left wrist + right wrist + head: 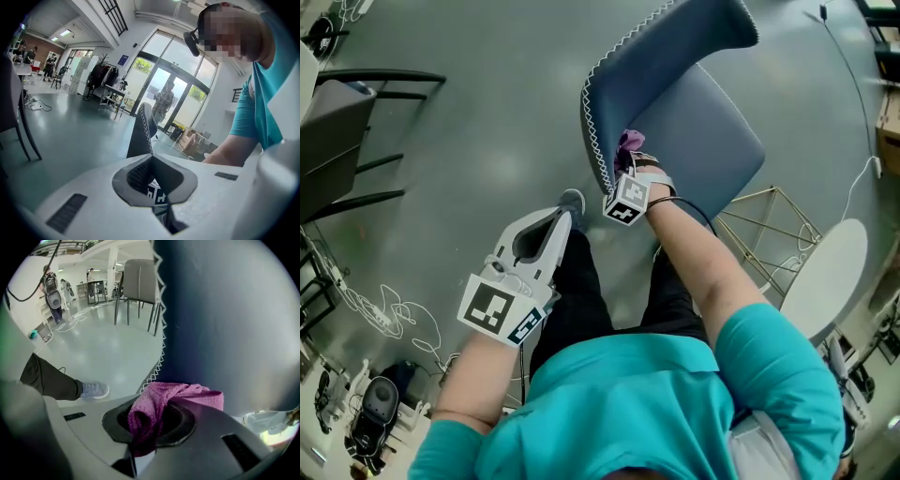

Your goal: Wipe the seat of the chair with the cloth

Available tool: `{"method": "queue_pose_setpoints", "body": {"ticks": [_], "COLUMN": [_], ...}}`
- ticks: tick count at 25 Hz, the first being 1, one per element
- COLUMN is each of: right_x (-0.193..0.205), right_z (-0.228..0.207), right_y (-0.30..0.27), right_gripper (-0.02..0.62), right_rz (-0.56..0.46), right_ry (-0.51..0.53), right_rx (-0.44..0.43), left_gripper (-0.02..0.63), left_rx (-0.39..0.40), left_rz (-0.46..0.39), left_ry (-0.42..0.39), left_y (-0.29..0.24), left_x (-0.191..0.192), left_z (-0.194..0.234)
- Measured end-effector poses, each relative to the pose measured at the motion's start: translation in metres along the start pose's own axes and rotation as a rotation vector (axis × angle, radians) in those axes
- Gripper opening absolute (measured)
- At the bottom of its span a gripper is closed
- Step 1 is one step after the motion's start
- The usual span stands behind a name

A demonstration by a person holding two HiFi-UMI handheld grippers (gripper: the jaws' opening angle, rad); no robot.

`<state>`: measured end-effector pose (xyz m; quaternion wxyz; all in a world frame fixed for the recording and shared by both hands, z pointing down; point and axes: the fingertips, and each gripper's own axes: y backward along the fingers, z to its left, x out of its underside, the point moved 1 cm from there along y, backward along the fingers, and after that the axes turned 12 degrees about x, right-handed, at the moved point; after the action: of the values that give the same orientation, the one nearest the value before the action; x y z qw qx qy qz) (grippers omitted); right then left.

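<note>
The person is standing over a blue-grey padded chair (pixel 712 141) with white zigzag stitching along its edge and thin gold wire legs. The right gripper (pixel 628 161) is clenching a pink-purple fluffy cloth (pixel 161 405): the cloth is bunching up between its two jaws and is hanging a little over them. The cloth is staying at the left edge of the chair, close to the stitched border, where the flat seat is meeting the raised backrest (pixel 675 42). Whether it is pressing on the seat itself, I cannot tell.

The left gripper (pixel 555 223) is hanging nearer to the person, to the left of the chair and apart from it, over the grey floor (pixel 487 112). Its jaws are lying together with nothing between them. A grey shoe (pixel 95 390) is standing on the floor beside the chair. A white round table (pixel 825 272) is standing to the right.
</note>
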<state>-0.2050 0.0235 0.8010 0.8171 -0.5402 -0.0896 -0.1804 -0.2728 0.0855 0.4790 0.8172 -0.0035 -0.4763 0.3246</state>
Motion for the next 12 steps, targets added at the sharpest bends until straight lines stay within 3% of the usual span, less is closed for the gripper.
{"method": "queue_pose_setpoints", "body": {"ticks": [12], "right_x": [0.016], "right_z": [0.015], "right_y": [0.009], "right_gripper": [0.052], "right_rz": [-0.032], "right_ry": [0.062], "right_rx": [-0.009], "left_gripper": [0.003], "left_rx": [0.019], "left_rz": [0.029], "left_ry": [-0.021], "left_y": [-0.023], "left_x": [0.002], "left_z": [-0.015]}}
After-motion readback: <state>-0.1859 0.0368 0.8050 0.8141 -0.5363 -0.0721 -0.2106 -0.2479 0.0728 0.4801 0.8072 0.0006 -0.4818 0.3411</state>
